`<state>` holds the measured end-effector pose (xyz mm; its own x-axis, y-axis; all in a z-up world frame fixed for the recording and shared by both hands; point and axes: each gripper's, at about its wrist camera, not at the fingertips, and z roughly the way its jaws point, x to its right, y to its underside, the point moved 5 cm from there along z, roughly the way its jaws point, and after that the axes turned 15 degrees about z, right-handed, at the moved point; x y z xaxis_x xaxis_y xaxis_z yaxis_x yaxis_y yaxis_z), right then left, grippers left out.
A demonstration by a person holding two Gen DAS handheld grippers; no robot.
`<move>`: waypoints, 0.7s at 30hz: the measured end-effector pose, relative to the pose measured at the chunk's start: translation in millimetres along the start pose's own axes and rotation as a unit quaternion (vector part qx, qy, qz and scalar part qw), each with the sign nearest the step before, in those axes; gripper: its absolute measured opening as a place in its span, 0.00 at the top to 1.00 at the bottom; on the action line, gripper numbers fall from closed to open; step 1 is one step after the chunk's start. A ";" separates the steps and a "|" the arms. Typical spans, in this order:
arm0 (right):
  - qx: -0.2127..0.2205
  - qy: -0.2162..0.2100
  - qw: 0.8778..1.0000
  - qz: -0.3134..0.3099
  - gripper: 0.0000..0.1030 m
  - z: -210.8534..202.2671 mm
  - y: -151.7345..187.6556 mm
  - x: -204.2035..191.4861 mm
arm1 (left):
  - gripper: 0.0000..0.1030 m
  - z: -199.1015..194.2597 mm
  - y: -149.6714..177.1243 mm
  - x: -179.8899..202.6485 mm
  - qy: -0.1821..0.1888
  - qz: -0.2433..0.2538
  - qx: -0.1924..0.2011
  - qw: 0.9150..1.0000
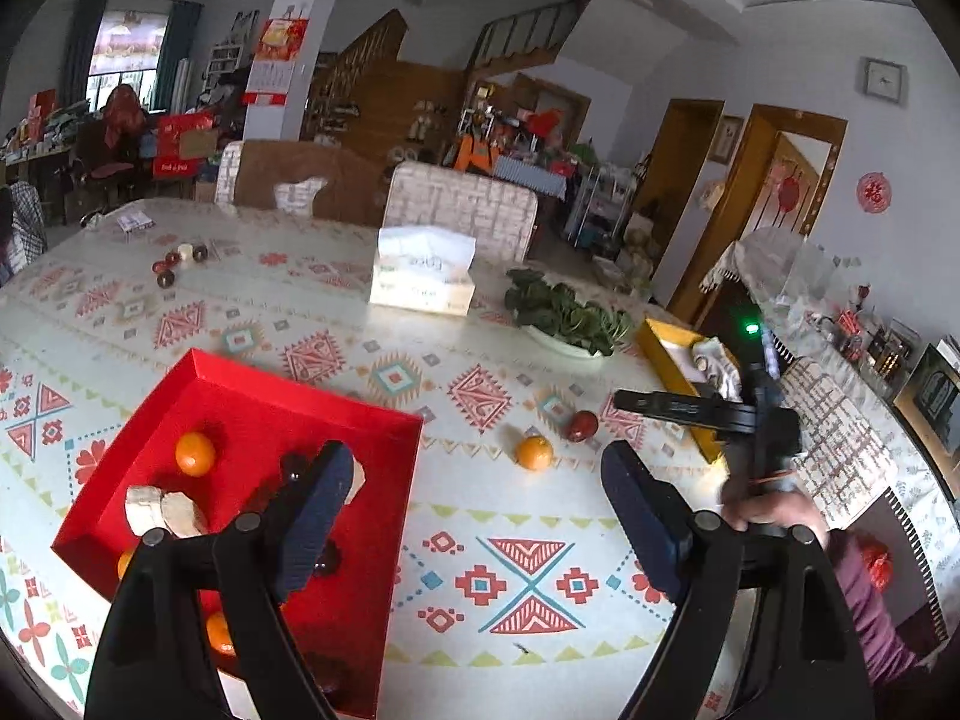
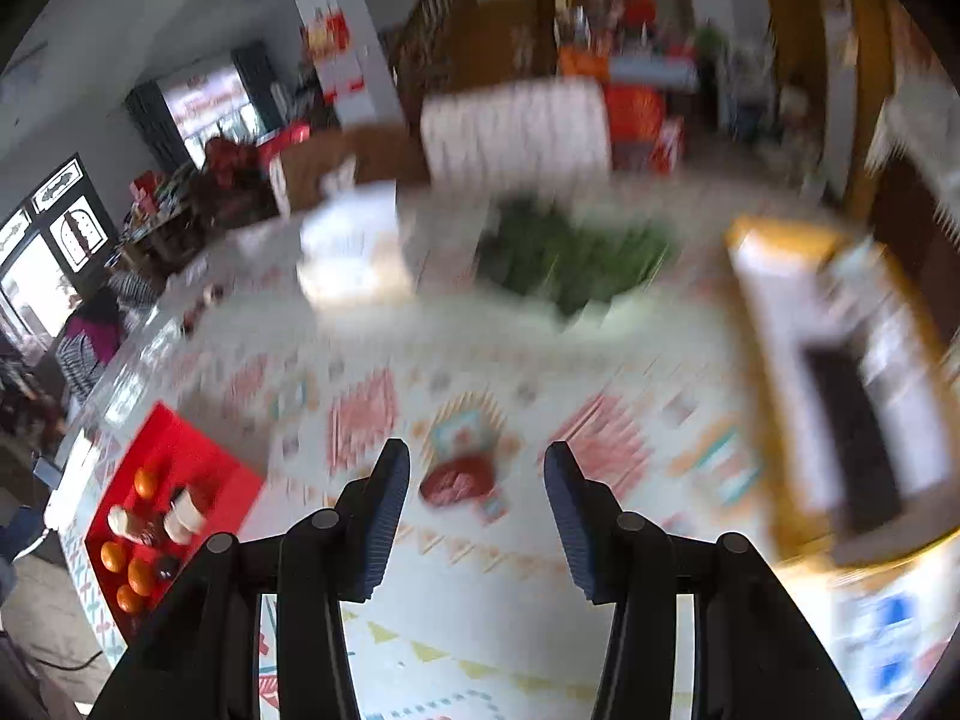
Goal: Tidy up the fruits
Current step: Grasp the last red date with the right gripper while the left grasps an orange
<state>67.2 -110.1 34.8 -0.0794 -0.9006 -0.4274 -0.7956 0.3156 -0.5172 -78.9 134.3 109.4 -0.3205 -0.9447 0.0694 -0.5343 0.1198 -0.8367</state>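
Note:
A red tray lies on the patterned tablecloth at the left; it holds oranges, dark fruits and pale chunks. My left gripper is open and empty above the tray's right edge. An orange and a dark red fruit lie loose on the cloth beyond it. My right gripper is open and empty, with the dark red fruit just ahead between its fingers; this view is blurred. The right gripper also shows in the left wrist view. The red tray appears at lower left.
A tissue box and a bowl of green leaves stand farther back. A yellow box sits at the right. Several small dark fruits lie at the far left. Chairs stand behind the table.

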 end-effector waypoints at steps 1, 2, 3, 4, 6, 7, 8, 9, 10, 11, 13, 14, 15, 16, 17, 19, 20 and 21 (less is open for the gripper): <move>-0.004 -0.002 1.000 0.011 0.51 9.9 0.6 4.4 | 0.18 2.5 0.7 -1.1 -0.002 -0.001 -0.003 1.000; -0.011 -0.004 1.000 0.026 0.51 22.5 0.9 5.4 | 0.18 6.2 1.9 -2.5 -0.003 -0.003 -0.006 1.000; -0.016 -0.007 0.999 0.035 0.51 28.8 1.5 6.6 | 0.18 9.4 2.8 -3.7 -0.003 -0.003 -0.009 1.000; -0.026 -0.011 0.998 0.048 0.50 39.2 2.1 6.4 | 0.18 14.3 4.2 -4.8 -0.005 -0.004 -0.015 1.000; -0.036 0.000 0.998 0.055 0.51 51.4 3.5 7.4 | 0.18 21.7 6.7 -5.9 -0.004 -0.006 -0.022 1.000; -0.039 0.019 0.998 0.054 0.51 58.8 5.3 6.3 | 0.18 25.7 7.9 -6.5 -0.004 -0.007 -0.025 1.000; -0.040 0.026 0.997 0.054 0.50 63.5 5.4 6.0 | 0.18 30.4 9.4 -7.0 -0.003 -0.008 -0.029 1.000; -0.040 0.030 0.997 0.054 0.50 67.2 5.8 6.3 | 0.18 33.9 10.8 -6.4 -0.002 -0.008 -0.033 0.999; -0.040 0.037 0.997 0.053 0.51 68.8 5.4 4.6 | 0.18 38.3 12.6 -5.2 0.001 -0.008 -0.037 0.999; -0.032 0.046 0.997 0.050 0.50 71.3 6.2 1.5 | 0.18 42.3 14.1 -3.0 0.003 -0.007 -0.041 0.999; -0.024 0.059 0.997 0.041 0.52 76.7 7.7 -2.0 | 0.18 50.7 17.1 2.0 0.008 -0.004 -0.049 0.999; -0.016 0.067 0.997 0.036 0.56 76.7 8.7 -5.0 | 0.18 53.2 17.7 4.8 0.010 -0.001 -0.052 0.999; -0.014 0.065 0.997 0.034 0.60 76.7 9.0 -4.8 | 0.18 56.3 18.3 8.0 0.013 0.002 -0.056 0.998; -0.014 0.060 0.998 0.033 0.61 74.7 8.9 -2.8 | 0.18 60.7 18.8 12.6 0.016 0.006 -0.060 0.998; -0.013 0.060 0.998 0.031 0.61 74.0 10.2 -3.2 | 0.18 64.2 18.6 17.2 0.020 0.009 -0.063 0.998; -0.017 0.062 0.998 0.028 0.64 66.9 13.5 -0.5 | 0.18 72.5 17.4 26.0 0.028 0.017 -0.071 0.997; -0.017 0.063 0.998 0.028 0.64 66.0 12.8 1.5 | 0.18 79.0 16.6 32.2 0.033 0.023 -0.075 0.996; -0.015 0.064 0.998 0.026 0.65 58.9 16.2 3.6 | 0.18 83.7 15.6 35.9 0.035 0.027 -0.077 0.996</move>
<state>89.4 -90.6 -18.9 -0.1951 -0.9147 -0.3539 -0.8062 0.3551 -0.4732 -33.2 76.7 53.4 -0.4025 -0.9128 0.0691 -0.6275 0.2201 -0.7468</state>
